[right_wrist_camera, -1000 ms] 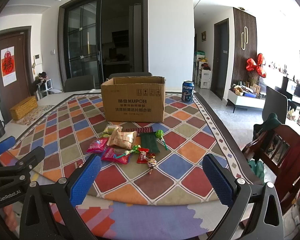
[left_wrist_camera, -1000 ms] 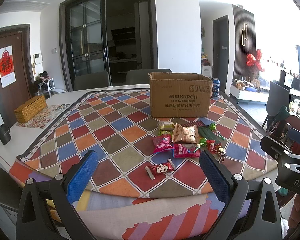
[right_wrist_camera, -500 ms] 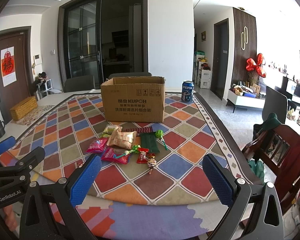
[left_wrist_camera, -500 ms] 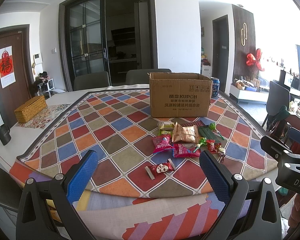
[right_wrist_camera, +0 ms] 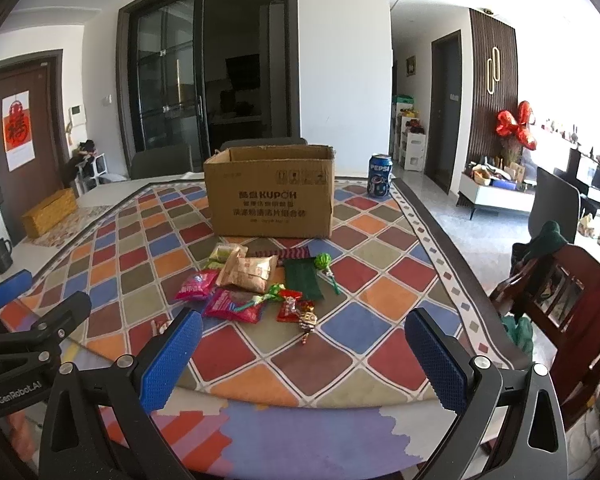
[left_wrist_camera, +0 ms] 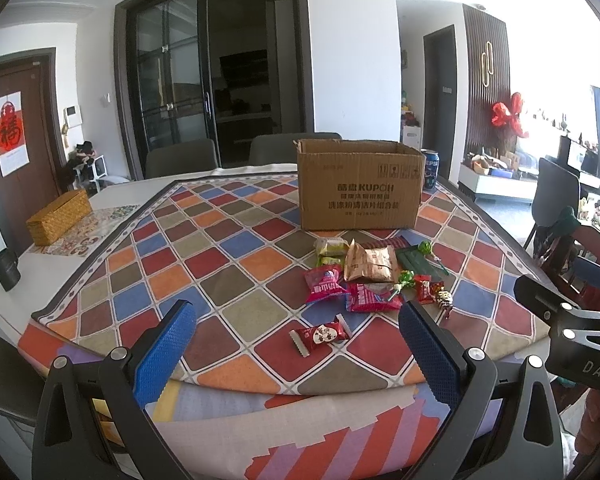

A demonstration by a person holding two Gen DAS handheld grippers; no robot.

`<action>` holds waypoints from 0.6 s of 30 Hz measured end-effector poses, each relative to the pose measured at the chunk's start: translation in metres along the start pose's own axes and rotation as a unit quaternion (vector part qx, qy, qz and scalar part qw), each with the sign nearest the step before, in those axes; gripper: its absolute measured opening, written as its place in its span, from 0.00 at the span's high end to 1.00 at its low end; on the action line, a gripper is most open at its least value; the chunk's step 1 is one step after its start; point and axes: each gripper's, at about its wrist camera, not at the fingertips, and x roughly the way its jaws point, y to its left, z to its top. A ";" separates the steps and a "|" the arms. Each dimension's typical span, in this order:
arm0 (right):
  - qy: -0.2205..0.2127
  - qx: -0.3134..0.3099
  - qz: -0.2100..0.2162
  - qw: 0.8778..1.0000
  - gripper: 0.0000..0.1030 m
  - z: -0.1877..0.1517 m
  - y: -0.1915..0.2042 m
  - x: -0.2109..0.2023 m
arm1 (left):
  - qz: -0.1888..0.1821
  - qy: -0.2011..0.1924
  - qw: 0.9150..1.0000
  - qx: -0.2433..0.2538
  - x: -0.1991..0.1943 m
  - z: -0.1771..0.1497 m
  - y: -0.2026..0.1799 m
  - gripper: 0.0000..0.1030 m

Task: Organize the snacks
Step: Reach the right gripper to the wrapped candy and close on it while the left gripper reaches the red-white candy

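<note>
**Snacks heaped before the box, both grippers wide and empty**

Near the table's front edge, on the diamond-patterned multicoloured tablecloth (left_wrist_camera: 228,264), lies a loose heap of small snack packets (right_wrist_camera: 256,280): a tan crinkled foil pouch (left_wrist_camera: 370,266), two pink sachets, green-wrapped lollipops and a dark green flat pack. One red-and-white wrapped candy (left_wrist_camera: 320,334) sits apart, closer to the front edge. Just behind the heap stands the open brown cardboard box (left_wrist_camera: 360,190), probably the destination.

The left gripper (left_wrist_camera: 296,354) and right gripper (right_wrist_camera: 300,360) both hover short of the table edge, jaws spread wide, holding nothing.

Risks, as I judge them: the packets overlap, so closing on one may drag a neighbour or pinch two at once; flat sachets offer little to bite; the lollipop sticks could roll; slippery foil might drop short of the box rim.

Only the left wrist view shows the stray candy plainly; in the right wrist view a fingertip nearly hides it. That view shows the blue Pepsi can (right_wrist_camera: 380,176) whole beside the box's right rear corner.
</note>
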 end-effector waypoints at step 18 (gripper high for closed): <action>0.113 -0.014 0.040 0.993 0.01 -0.015 0.008 0.083 | -0.017 0.116 0.993 0.005 0.082 -0.010 0.002 0.08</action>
